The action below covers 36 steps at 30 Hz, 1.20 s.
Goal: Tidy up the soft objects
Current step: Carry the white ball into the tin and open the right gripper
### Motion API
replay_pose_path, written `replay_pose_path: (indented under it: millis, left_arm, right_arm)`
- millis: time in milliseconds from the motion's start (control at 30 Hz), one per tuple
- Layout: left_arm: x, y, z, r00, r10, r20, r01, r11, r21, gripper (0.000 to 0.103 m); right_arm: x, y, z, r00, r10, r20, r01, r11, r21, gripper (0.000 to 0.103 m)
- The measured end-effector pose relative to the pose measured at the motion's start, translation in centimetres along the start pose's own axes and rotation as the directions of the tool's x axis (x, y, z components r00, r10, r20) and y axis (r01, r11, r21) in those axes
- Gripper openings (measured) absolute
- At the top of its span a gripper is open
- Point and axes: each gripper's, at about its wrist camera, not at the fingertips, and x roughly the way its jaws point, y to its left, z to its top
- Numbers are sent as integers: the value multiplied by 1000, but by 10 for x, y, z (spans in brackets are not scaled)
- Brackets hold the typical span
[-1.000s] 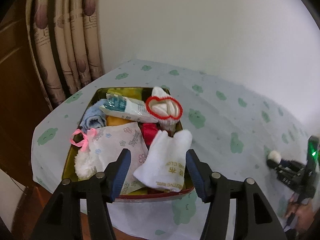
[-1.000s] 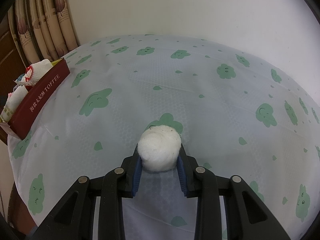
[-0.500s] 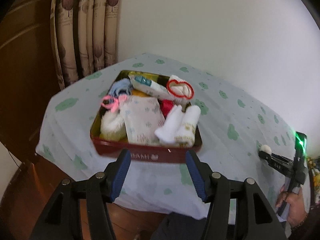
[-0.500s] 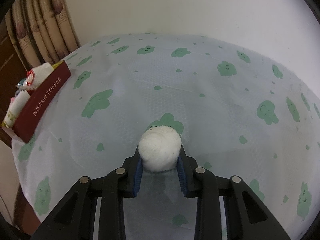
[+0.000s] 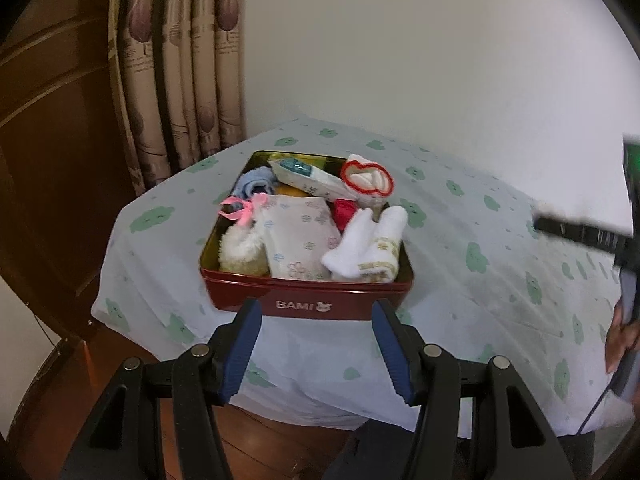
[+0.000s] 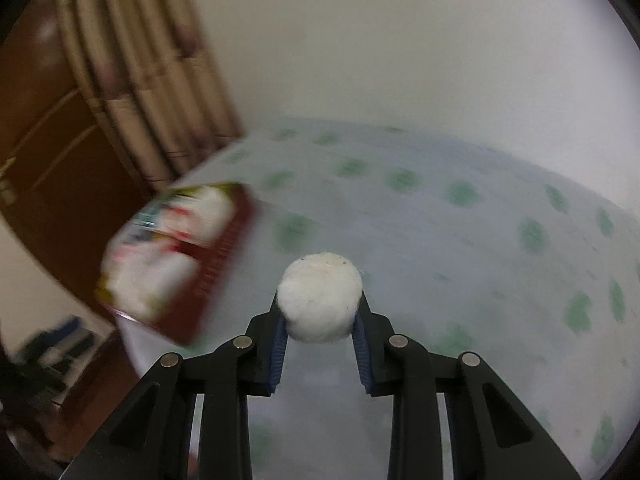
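A: Nearest in the right wrist view, the right claw is clenched on a white fluffy ball, its blue pads pressed into both sides. The ball looks clear of the counter, though the blur makes that a judgement

B: And the left claw?

A: Released, its jaws standing apart with nothing between them, hanging just short of the red tin marked BAMI

B: So how much is sorted already?

A: Most of it, by the look of things. The tin sits near the counter's left end and is packed: white rolled socks at the front right, a floral pouch in the middle, a fuzzy cream item with a pink bow on the left, a blue cloth and a wipes packet farther back

B: What is left, then?

A: Apparently just the ball. It is well apart from the tin and has yet to go in; no other loose soft thing shows on the green-patterned cloth. Beyond it all are only the curtain and bare wall
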Motion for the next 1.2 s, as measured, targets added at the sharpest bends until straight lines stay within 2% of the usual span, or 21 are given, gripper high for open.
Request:
replay_pose_path:
  millis: [100, 133, 233, 333, 467, 567, 700, 767, 933, 1033, 1100, 1200]
  left_arm:
    - [-3, 9, 1, 1000, 17, 18, -16, 999, -35, 59]
    - [-4, 11, 1, 999, 24, 25, -23, 999, -40, 59]
    - [-6, 17, 3, 997, 61, 46, -59, 997, -45, 59]
    - [-8, 23, 4, 996, 66, 56, -62, 996, -65, 59]
    - [-6, 24, 4, 995, 81, 51, -78, 996, -51, 59]
    - [-2, 26, 4, 996, 81, 33, -79, 996, -52, 59]
    - [2, 35, 5, 998, 65, 12, -63, 993, -96, 59]
    - [5, 38, 5, 998, 63, -3, -63, 992, -112, 59]
    - [10, 45, 4, 998, 62, -24, -65, 987, -144, 59]
    - [12, 44, 4, 997, 77, -27, -80, 988, -134, 59]
    - [13, 43, 4, 996, 80, -30, -83, 988, -127, 59]
    - [11, 43, 5, 996, 86, -23, -88, 989, -121, 59]
  right_arm:
    - [15, 42, 22, 994, 109, -22, -109, 993, -41, 28]
    - [26, 63, 31, 985, 164, -49, -167, 984, -63, 28]
    - [49, 107, 44, 966, 236, -106, -247, 962, -113, 28]
    - [72, 143, 48, 955, 255, -150, -279, 945, -169, 28]
    - [102, 170, 46, 955, 224, -194, -264, 939, -218, 28]
    - [115, 174, 43, 954, 215, -208, -260, 940, -219, 28]
    - [133, 175, 39, 961, 172, -217, -225, 942, -249, 29]
    - [138, 174, 39, 959, 176, -223, -229, 943, -243, 30]
    - [144, 173, 39, 969, 150, -196, -199, 943, -267, 33]
    - [143, 173, 38, 972, 149, -182, -195, 943, -271, 52]
    - [137, 173, 37, 978, 148, -145, -183, 943, -277, 77]
    - [127, 173, 38, 982, 155, -103, -179, 942, -285, 81]
